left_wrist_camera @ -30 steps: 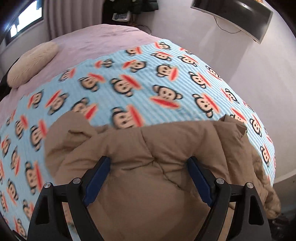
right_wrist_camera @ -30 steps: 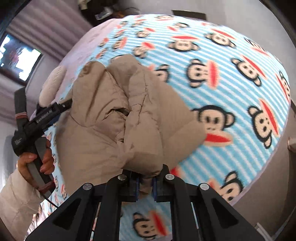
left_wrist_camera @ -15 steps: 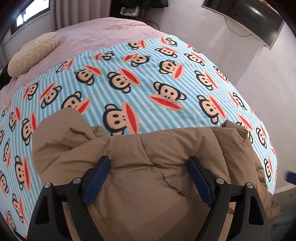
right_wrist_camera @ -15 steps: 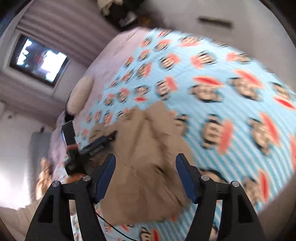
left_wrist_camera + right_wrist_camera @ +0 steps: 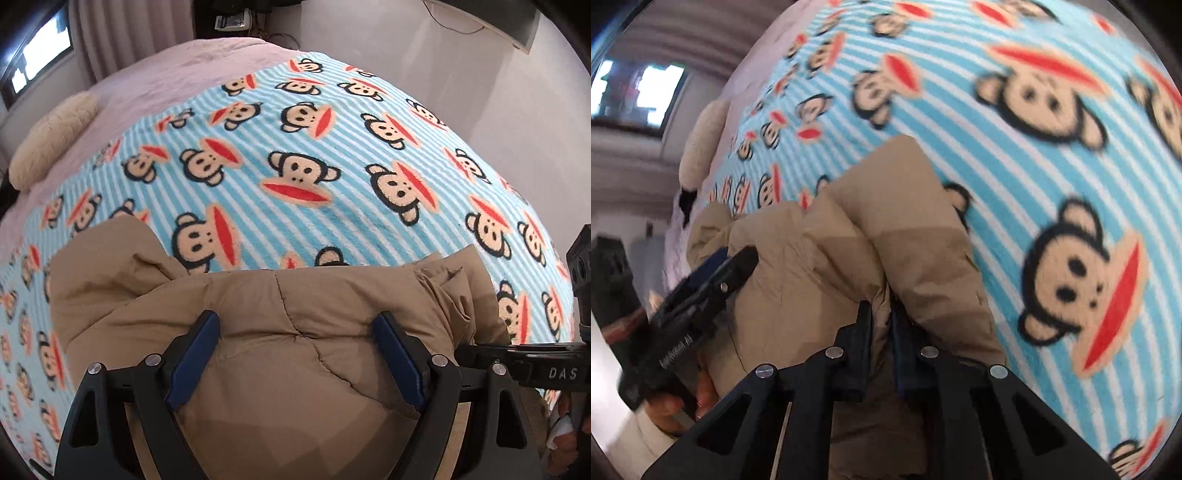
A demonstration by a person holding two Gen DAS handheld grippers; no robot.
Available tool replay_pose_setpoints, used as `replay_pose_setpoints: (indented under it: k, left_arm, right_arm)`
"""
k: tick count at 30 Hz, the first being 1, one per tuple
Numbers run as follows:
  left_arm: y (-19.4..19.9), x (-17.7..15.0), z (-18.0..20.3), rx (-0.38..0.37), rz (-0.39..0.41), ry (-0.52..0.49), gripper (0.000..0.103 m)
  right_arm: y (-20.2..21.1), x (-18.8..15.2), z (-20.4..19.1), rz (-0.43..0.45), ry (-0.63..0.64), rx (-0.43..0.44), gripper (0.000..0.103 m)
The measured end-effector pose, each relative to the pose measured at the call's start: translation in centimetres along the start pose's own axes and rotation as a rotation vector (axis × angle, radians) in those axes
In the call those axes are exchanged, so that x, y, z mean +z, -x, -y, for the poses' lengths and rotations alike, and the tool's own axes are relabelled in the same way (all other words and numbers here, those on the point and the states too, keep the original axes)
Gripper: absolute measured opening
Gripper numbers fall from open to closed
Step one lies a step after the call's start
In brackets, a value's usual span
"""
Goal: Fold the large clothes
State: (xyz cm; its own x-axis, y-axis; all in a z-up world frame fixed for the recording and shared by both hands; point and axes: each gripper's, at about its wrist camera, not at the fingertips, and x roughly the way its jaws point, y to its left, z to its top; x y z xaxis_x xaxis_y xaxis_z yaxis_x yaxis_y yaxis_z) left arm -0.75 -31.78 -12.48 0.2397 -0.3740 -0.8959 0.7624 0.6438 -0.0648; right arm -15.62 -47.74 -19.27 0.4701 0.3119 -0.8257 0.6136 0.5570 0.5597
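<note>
Cushion, cream and knitted, lies far off to the upper left of the tan padded jacket, on the plain mauve part of the bed. Nearer, the monkey-print blanket spreads under the jacket, which is bunched at the blanket's near edge, likely so the bed's flat surface can serve for folding.

Over the jacket's middle panel the left gripper hangs with its jaws spread wide, blue pads astride the quilted fabric and pressing nothing that I can see; it looks placed to hold the bulk down or to pick a fresh fold. A hand holds its handle at the jacket's left side in the right wrist view.

At the jacket's right edge, the right gripper has just snapped its jaws together, and a ridge of tan cloth is pinched between them. That clenched hold probably serves to carry this side across the jacket.
</note>
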Motion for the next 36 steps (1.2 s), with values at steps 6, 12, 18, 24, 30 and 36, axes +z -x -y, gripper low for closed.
replay_pose_setpoints:
  k: [6, 12, 18, 24, 30, 36]
  left_arm:
    - [6.3, -3.2, -3.6, 0.008, 0.017, 0.107, 0.086]
    - [9.7, -11.4, -4.9, -0.019, -0.09, 0.25, 0.086]
    - [8.9, -15.6, -3.9, -0.026, -0.134, 0.342, 0.088]
    - [9.2, -16.0, -4.0, -0.036, -0.125, 0.35, 0.088]
    - [11.0, -16.8, -4.2, -0.023, -0.118, 0.33, 0.088]
    - [13.3, -18.7, -4.9, -0.014, -0.101, 0.341, 0.088]
  right_arm:
    - [-0.5, 0.2, -0.5, -0.011, 0.025, 0.002, 0.01]
    - [0.3, -0.2, -0.3, -0.014, 0.001, 0.015, 0.011]
    - [4.8, -2.4, -3.5, 0.005, 0.138, -0.074, 0.015]
    - [8.7, -7.7, -6.8, 0.027, 0.294, -0.077, 0.015]
    - [4.5, -11.1, -4.6, -0.088, 0.24, -0.199, 0.014]
    - [6.6, -12.9, -5.1, -0.031, 0.22, -0.214, 0.014]
